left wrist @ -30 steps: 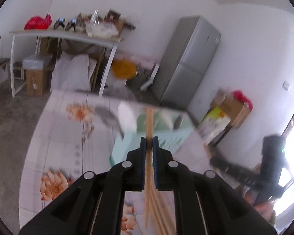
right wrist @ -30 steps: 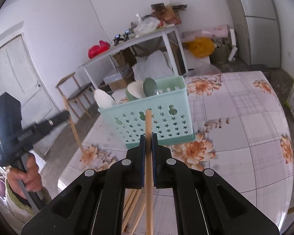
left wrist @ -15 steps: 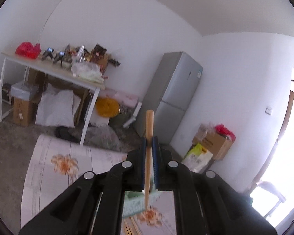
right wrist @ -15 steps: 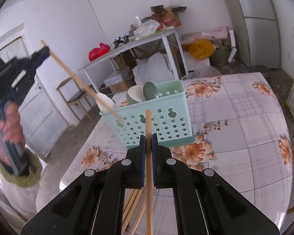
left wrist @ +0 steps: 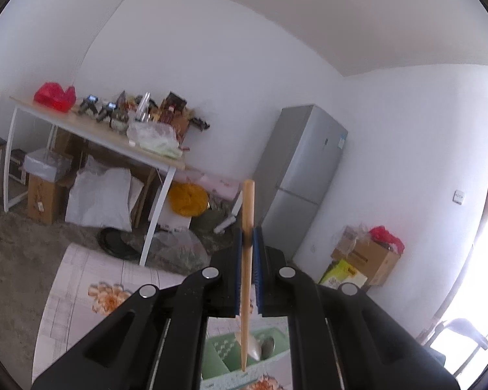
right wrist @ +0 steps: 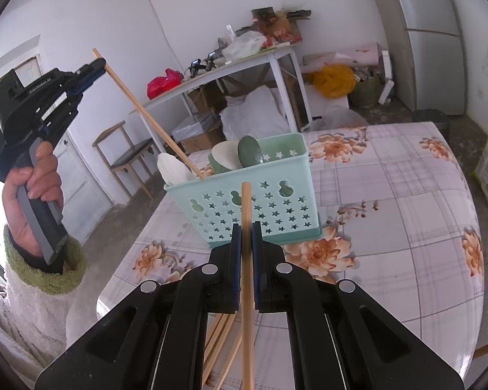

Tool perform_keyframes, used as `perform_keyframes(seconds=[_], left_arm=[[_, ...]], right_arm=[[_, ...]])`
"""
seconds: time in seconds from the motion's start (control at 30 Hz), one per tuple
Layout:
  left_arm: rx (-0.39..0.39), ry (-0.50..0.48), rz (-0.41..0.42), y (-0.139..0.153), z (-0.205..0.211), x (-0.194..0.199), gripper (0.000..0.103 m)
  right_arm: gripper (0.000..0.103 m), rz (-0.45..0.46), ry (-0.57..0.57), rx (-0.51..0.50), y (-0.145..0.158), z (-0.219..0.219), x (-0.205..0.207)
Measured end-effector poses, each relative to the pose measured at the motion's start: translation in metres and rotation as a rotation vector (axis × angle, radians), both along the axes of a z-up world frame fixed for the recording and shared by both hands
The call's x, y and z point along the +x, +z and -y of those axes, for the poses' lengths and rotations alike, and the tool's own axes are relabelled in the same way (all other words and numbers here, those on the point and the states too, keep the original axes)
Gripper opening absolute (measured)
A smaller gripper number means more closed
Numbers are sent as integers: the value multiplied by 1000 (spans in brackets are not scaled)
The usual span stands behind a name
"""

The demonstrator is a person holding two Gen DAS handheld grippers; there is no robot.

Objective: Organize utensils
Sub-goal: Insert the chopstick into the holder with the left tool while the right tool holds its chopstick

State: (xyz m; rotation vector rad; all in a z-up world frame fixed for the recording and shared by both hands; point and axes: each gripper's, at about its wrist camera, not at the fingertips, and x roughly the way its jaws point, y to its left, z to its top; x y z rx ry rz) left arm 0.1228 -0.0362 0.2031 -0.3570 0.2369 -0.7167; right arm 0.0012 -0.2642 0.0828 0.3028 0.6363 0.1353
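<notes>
While left gripper [right wrist: 97, 65] clamps a chopstick [right wrist: 146, 113] tip-down over the basket [right wrist: 276, 201] for dropping in, right gripper [right wrist: 246, 227] pinches another chopstick [right wrist: 246, 208] just short of it.

left wrist: raised, level, facing fridge [left wrist: 304, 175] | right wrist: close, angled down at basket [right wrist: 253, 195] | shared: basket, table

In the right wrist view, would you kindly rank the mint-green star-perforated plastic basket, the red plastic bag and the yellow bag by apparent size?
1. Mint-green star-perforated plastic basket, clearly largest, though nearest the camera.
2. Yellow bag.
3. Red plastic bag, only slightly smaller than the yellow one; both are far off, so that order is unsure.
</notes>
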Motion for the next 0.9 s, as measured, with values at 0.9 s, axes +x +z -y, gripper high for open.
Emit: perform_keyframes(seconds=[0.9], left_arm=[[112,23,-122,-88,5,1,39]], right_arm=[[4,111,45,-39,44,-12,12]])
